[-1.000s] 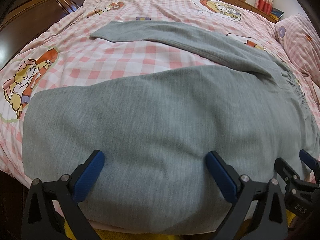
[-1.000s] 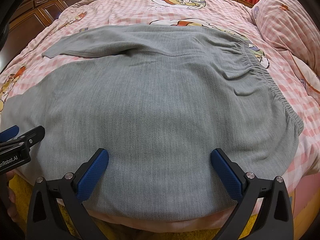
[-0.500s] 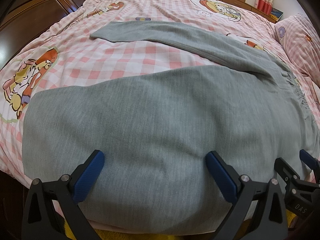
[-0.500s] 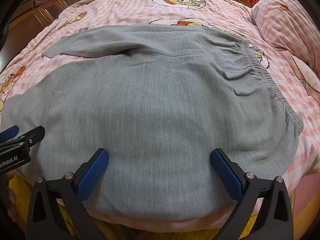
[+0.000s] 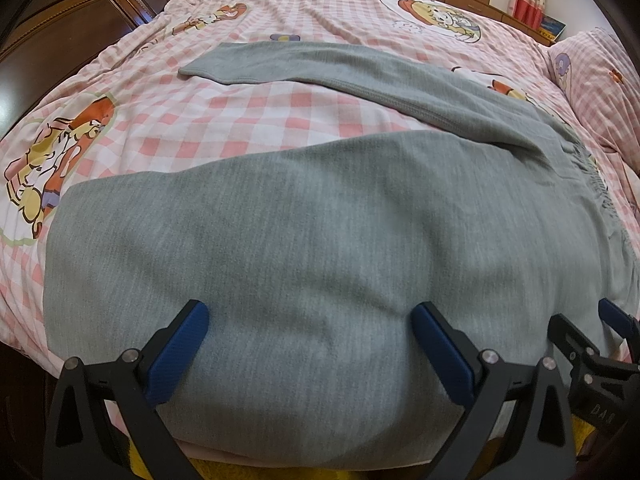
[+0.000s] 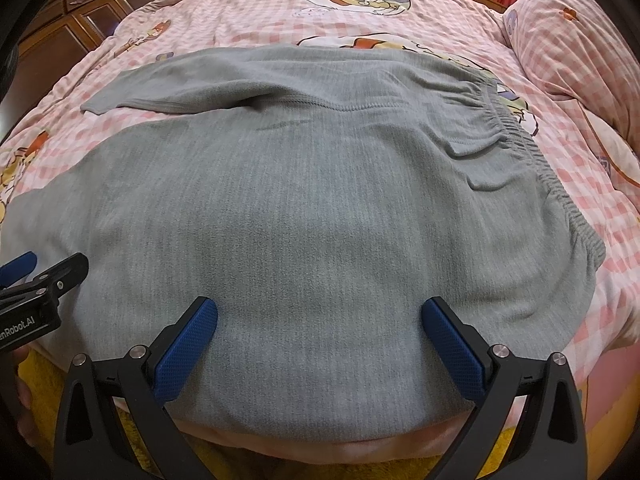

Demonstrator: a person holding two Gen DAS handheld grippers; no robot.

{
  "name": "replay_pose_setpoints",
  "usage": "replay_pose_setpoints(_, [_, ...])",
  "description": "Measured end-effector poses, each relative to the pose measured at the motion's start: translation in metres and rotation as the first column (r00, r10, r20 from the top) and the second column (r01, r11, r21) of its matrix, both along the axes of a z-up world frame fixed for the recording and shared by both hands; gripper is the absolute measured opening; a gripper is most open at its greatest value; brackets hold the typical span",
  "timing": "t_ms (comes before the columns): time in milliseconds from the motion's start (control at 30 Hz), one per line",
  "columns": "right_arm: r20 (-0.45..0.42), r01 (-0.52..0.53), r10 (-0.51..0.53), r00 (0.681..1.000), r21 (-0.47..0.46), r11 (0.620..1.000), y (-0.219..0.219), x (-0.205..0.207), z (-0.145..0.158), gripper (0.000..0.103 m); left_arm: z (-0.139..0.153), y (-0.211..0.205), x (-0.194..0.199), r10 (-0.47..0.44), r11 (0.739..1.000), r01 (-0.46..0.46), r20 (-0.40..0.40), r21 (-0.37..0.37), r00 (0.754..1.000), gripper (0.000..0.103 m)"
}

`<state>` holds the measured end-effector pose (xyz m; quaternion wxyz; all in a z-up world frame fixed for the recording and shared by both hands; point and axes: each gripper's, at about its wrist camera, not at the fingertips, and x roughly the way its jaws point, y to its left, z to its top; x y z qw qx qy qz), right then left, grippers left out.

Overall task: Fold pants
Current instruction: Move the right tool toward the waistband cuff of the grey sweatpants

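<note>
Spanning the near hem of the bed, the left gripper [image 5: 310, 344] is seen with its blue pads spread wide and nothing held between them — grey cloth merely lies in the gap. The right gripper [image 6: 320, 338] is found in the same condition: pads wide apart, no fabric pinched. In the left view the right tool shows at 4 o'clock; in the right view the left tool shows at 9 o'clock, so the two are stationed side by side along the near edge.

The pants [image 5: 320, 240] are laid flat on the pink checked bedspread [image 5: 224, 120], the near leg draped over the bed's front edge directly ahead of both tools. Further off, the second leg [image 5: 304, 62] is splayed away toward 11 o'clock, with a wedge of bedspread exposed between the legs. The elastic waistband [image 6: 516, 128] is gathered at 2 o'clock, with a crease just below it. A pillow [image 6: 576, 40] lies beyond, at 1 o'clock.

The step in hand is judged to be the first grasp, not yet made. It is recommended that both layers of the near edge be taken together — one hold toward the cuff, one toward the waist — and carried across onto the far leg with even tension. The waistband crease should be smoothed, or it may be trapped in the fold.
</note>
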<state>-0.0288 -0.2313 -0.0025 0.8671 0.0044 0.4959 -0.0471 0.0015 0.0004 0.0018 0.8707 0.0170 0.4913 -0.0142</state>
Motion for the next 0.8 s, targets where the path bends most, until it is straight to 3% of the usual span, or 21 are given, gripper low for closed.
replay_pose_setpoints(333, [-0.029,-0.041,0.042,0.999,0.021,0.999,-0.001,0.001,0.01,0.103,0.007,0.0,0.001,-0.041,0.999,0.041,-0.02,0.002,0.999,0.103])
replay_pose_setpoints(533, [0.012,-0.073,0.073,0.997,0.054,0.996,-0.008,0.0,0.033,0.103,0.022,-0.001,0.005,-0.073,0.997,0.073,-0.007,-0.017,0.997,0.102])
replay_pose_setpoints(800, [0.012,-0.036,0.035,0.999,0.096,0.995,-0.033,0.017,0.046,0.103,0.045,-0.011,0.024,-0.117,0.993,0.117,0.016,-0.014,0.993,0.102])
